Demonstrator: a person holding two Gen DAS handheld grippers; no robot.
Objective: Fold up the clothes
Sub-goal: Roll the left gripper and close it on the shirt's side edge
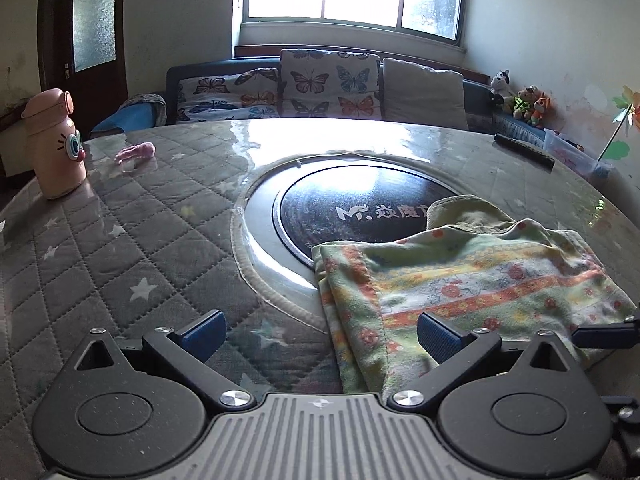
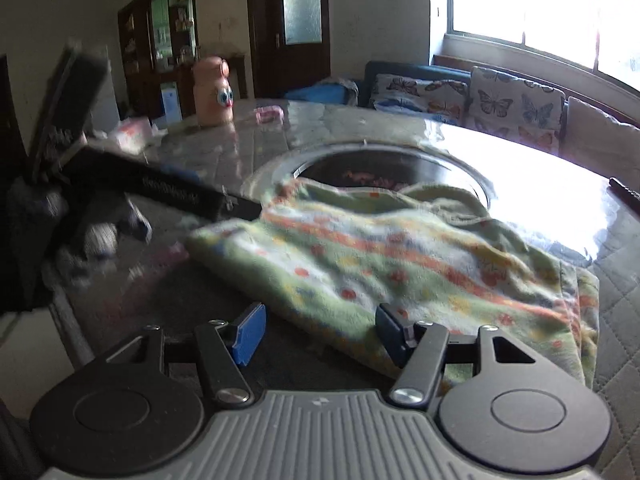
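A green flowered garment [image 1: 472, 280] with orange stripes lies folded on the round table, partly over the dark central disc [image 1: 352, 208]. My left gripper [image 1: 320, 338] is open just above the table, its right finger over the cloth's near left edge and its left finger over the quilted cover. In the right wrist view the same garment [image 2: 400, 264] lies bunched ahead. My right gripper [image 2: 322, 334] is open at the cloth's near edge with nothing between its fingers. The other gripper [image 2: 132, 196] shows blurred at the left.
A pink bottle with cartoon eyes [image 1: 54, 144] stands at the table's far left, a small pink item [image 1: 134, 153] lies near it. A dark remote [image 1: 524, 150] lies at the far right. A sofa with butterfly cushions [image 1: 320, 84] sits behind the table.
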